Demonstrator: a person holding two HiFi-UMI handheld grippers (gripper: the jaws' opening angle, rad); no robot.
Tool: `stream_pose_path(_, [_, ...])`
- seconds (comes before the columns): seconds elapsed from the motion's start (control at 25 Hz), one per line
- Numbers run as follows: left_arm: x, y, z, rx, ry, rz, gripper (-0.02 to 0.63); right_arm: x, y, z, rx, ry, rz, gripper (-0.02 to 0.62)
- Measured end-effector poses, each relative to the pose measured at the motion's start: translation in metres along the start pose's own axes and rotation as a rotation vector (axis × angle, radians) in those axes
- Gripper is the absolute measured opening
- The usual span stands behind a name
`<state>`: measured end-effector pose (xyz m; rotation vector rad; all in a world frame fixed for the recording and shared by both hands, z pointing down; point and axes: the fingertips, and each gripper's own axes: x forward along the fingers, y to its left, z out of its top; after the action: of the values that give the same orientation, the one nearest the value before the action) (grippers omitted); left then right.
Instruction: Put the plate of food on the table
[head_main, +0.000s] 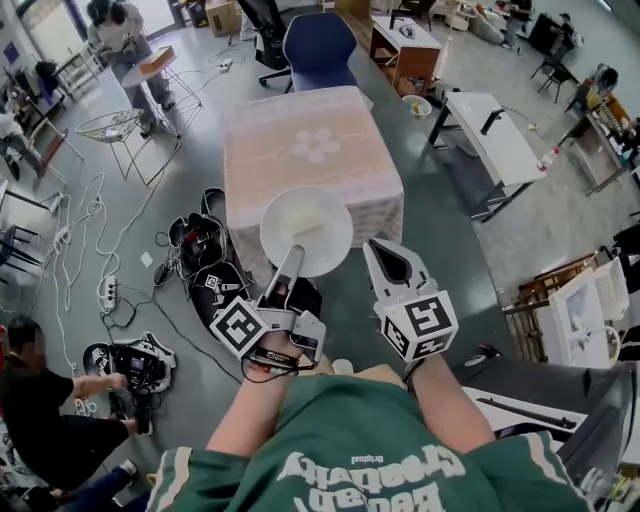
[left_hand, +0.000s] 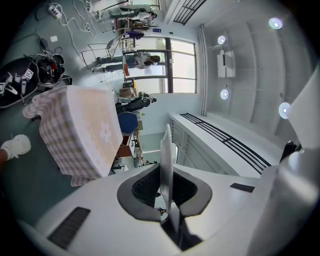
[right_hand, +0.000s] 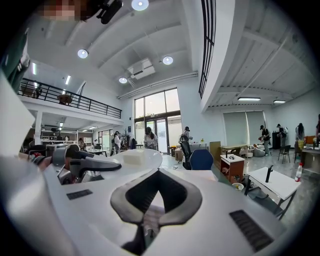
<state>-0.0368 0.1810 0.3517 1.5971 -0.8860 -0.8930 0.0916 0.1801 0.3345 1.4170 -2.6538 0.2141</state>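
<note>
As my left gripper (head_main: 297, 254) pinches plate (head_main: 335, 228) rim by near edge of table (head_main: 310, 128), right gripper (head_main: 388, 262) closed, empty; next: carry forward, lower level.

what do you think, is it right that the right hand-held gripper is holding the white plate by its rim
Not quite. The left hand-held gripper is the one clamped on the rim of the white plate. The right hand-held gripper beside it holds nothing. The head view shows this.

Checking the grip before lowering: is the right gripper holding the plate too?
No: in the head view the right gripper sits apart from the plate, nothing between its jaws; only the left gripper clamps its rim.
</note>
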Motion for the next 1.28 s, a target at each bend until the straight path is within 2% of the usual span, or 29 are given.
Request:
stream_pose_path(0.52, [0.091, 0.036, 0.082, -0.002, 0.015, 0.016, 0.031, 0.113, -0.047, 0.012, 0.026, 0.029, -0.040, 0.011])
stream_pose_path(0.88, [0.184, 0.057, 0.146, -0.018, 0.061, 0.022, 0.031, 0.213, -0.083, 0.025, 0.044, 0.068, -0.071, 0.011])
stream_pose_path(1.04, [0.213, 0.067, 0.171, -0.044, 0.080, 0.030, 0.031, 0.251, -0.094, 0.029, 0.053, 0.085, -0.087, 0.011])
stream_pose_path(1.28, [0.253, 0.082, 0.209, -0.026, 0.114, 0.029, 0.031, 0.302, -0.109, 0.033, 0.064, 0.097, -0.117, 0.011])
